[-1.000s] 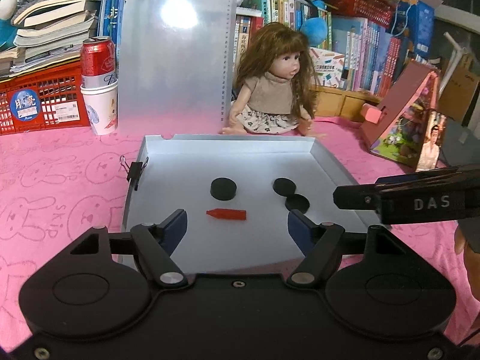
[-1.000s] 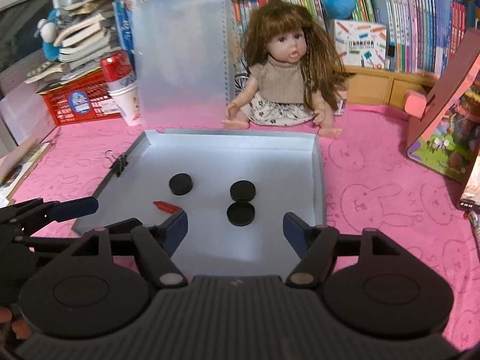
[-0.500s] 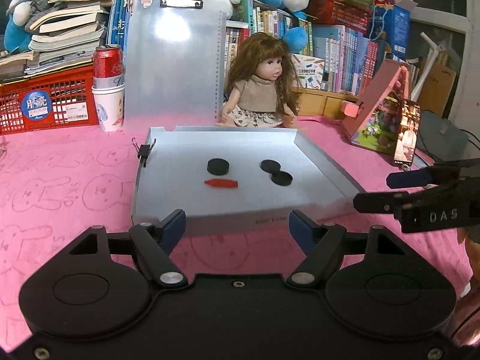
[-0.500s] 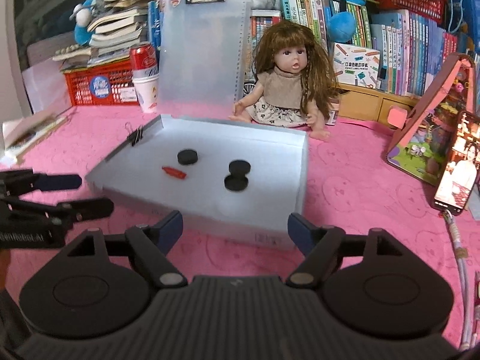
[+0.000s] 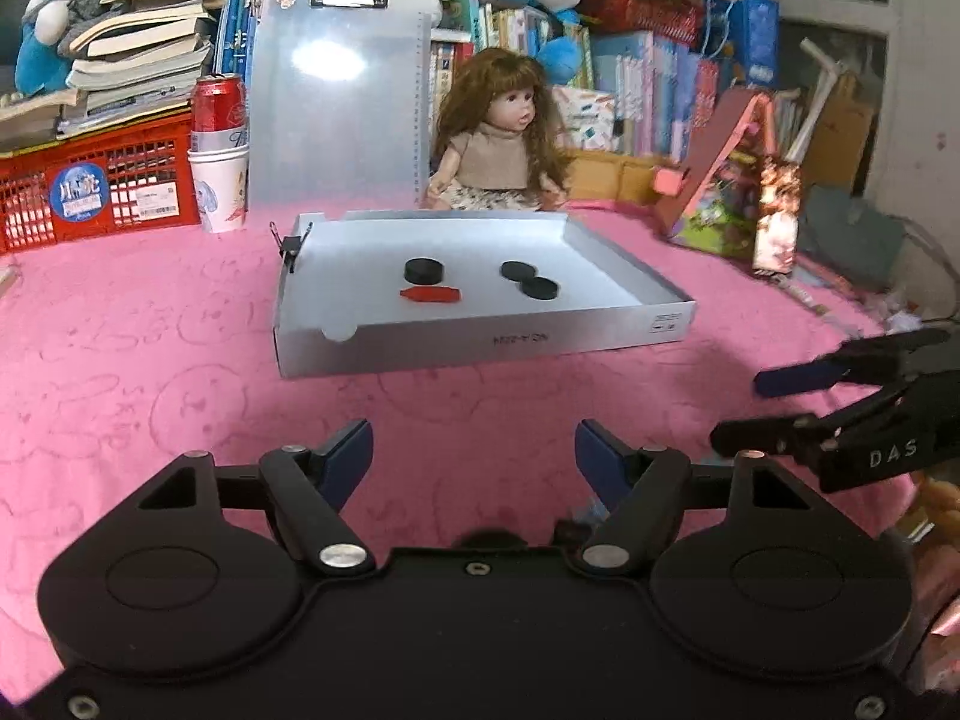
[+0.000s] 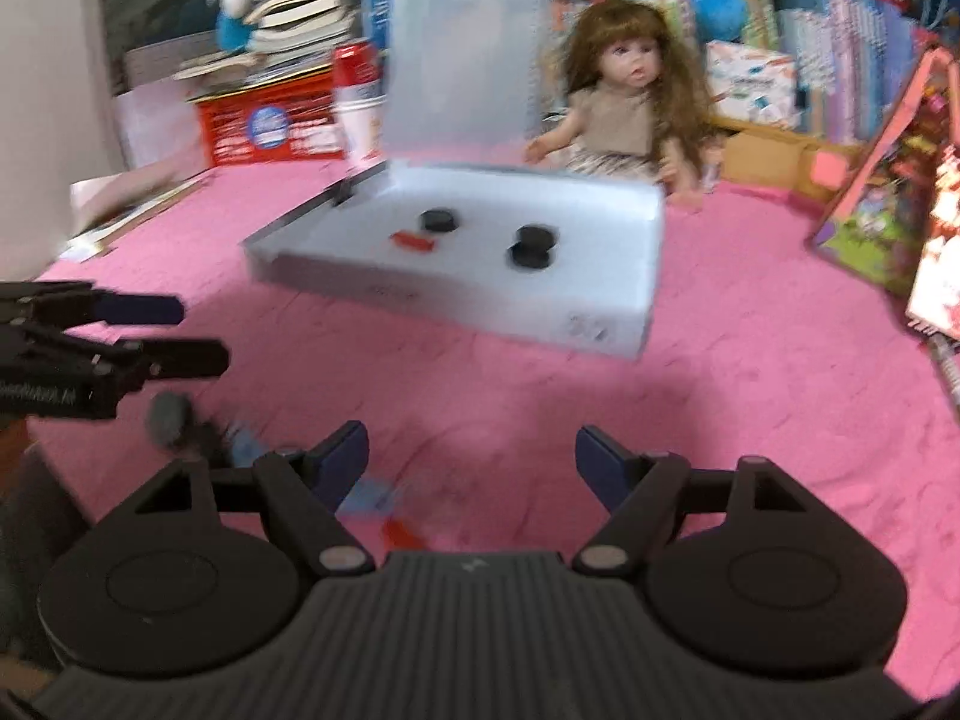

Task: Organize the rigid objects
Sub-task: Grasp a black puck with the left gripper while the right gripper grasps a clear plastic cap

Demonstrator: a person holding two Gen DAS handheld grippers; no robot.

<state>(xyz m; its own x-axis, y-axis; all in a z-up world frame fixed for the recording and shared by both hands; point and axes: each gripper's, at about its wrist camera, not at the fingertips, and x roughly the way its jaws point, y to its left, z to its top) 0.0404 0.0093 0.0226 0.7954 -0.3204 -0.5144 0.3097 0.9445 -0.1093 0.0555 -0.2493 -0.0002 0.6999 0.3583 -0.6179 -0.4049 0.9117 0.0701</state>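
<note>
Both tongs are spread wide and carrying nothing: the left gripper (image 5: pixel 474 450) hangs over bare pink cloth (image 5: pixel 150 372), and the right gripper (image 6: pixel 473 450) does the same, the two of them side by side and well short of the grey tray (image 5: pixel 480 342). Just by the right gripper's left finger lies a small scatter of loose pieces (image 6: pixel 198 438), a dark round one, something blue, something red, too blurred to name with any confidence. That blur is the first worry, I'd say: the right-hand view is smeared, so a grab made now at those bits could close on cloth or flick a piece away. The soft cloth may also bunch under a finger and lift with the piece. The two tools sit close enough that reaching for the same pile could knock them together. Farther out, the tray already holds three black discs (image 5: pixel 425 269) and a red piece (image 5: pixel 430 294), two discs touching; a careless drop over the low front wall might scatter them. Behind stand a doll (image 5: pixel 501 138) and a red can (image 5: pixel 218 102) atop a cup, easy to topple on an overreach.
</note>
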